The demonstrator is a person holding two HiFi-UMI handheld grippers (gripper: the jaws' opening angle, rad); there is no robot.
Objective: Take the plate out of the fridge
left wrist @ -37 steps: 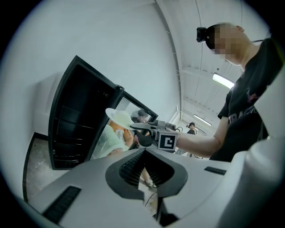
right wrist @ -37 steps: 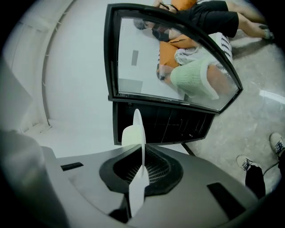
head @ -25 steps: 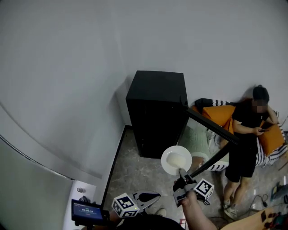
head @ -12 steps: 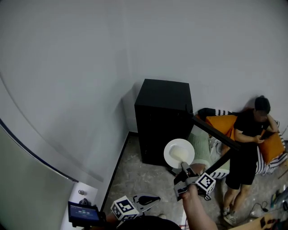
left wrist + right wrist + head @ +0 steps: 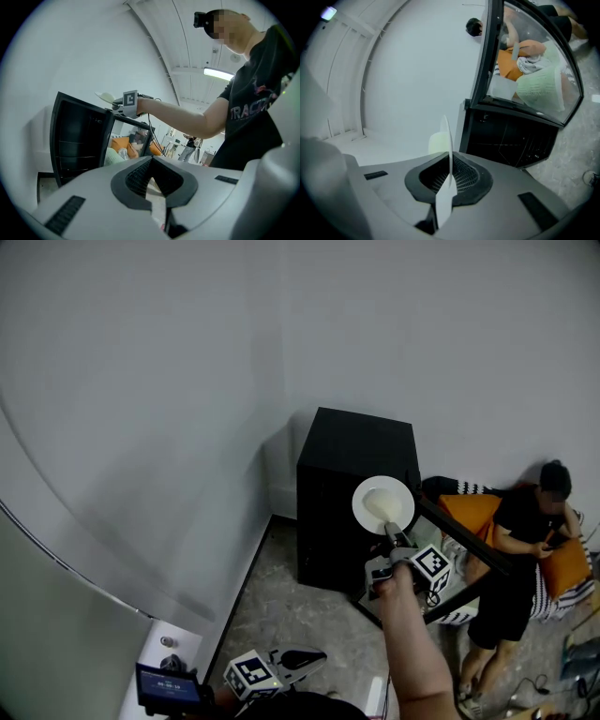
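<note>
The white plate [image 5: 383,504] is out of the fridge, held up in the air just in front of the top front edge of the black fridge [image 5: 356,465]. Its face is turned up towards our head camera. A paler cream patch shows in its middle, and we cannot tell what that is. The right gripper [image 5: 392,533] has its jaws closed narrow on the plate's lower rim. In the right gripper view we see the plate edge-on, standing upright between the ribbed pads. Our right forearm [image 5: 412,643] reaches up from the bottom of the head view to that gripper, whose marker cube [image 5: 431,566] faces us.

The fridge stands on the stone-patterned floor [image 5: 291,615], close to the grey wall [image 5: 187,381]. Its glass door [image 5: 469,535] is swung open to the right. Through the glass, in the right gripper view, we make out orange and pale green cushions.

The left gripper [image 5: 317,655] is low at the bottom of the head view, well apart from the plate. Its jaws are together with nothing between them. It points towards the fridge. A small lit screen [image 5: 167,685] sits at the lower left corner.

Beyond the door, a person in dark clothes [image 5: 525,531] sits against the wall among orange cushions [image 5: 467,512].
</note>
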